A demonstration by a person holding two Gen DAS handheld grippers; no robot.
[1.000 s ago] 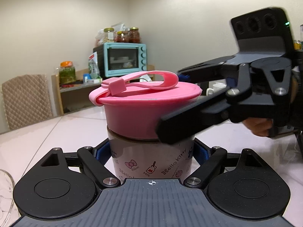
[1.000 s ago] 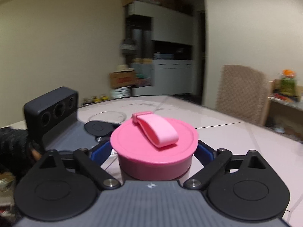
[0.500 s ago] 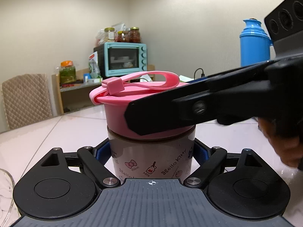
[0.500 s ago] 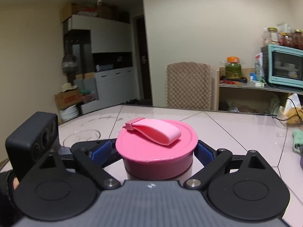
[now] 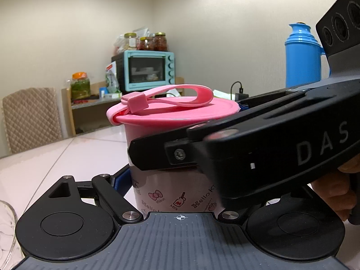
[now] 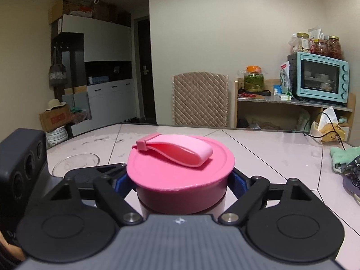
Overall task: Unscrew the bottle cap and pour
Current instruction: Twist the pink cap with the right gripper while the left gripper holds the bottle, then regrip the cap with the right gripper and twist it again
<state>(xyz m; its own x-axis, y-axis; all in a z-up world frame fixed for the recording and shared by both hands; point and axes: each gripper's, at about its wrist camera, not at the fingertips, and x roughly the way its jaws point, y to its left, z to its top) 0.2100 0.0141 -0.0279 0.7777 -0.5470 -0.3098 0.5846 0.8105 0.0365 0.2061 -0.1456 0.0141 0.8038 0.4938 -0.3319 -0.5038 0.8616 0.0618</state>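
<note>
A pale Hello Kitty bottle (image 5: 177, 193) with a wide pink cap (image 5: 171, 117) and a pink loop strap (image 5: 171, 93) stands upright on the table. My left gripper (image 5: 177, 184) is shut on the bottle's body, below the cap. My right gripper (image 6: 180, 182) is shut on the pink cap (image 6: 180, 168), its blue pads (image 6: 237, 181) pressed to the cap's sides. In the left wrist view the right gripper's black body (image 5: 258, 148) crosses in front of the cap from the right.
A clear glass dish (image 6: 75, 163) sits on the pale tiled table (image 6: 270, 153) to the left. A blue thermos (image 5: 302, 56) stands at the right. A green cloth (image 6: 344, 156) and cable lie at the right. A chair (image 6: 200, 99) and a shelf with a teal oven (image 6: 319, 78) stand behind.
My right gripper has swung round the bottle while shut on the pink cap, and the strap has turned with it. My left gripper and the bottle body have stayed still.
</note>
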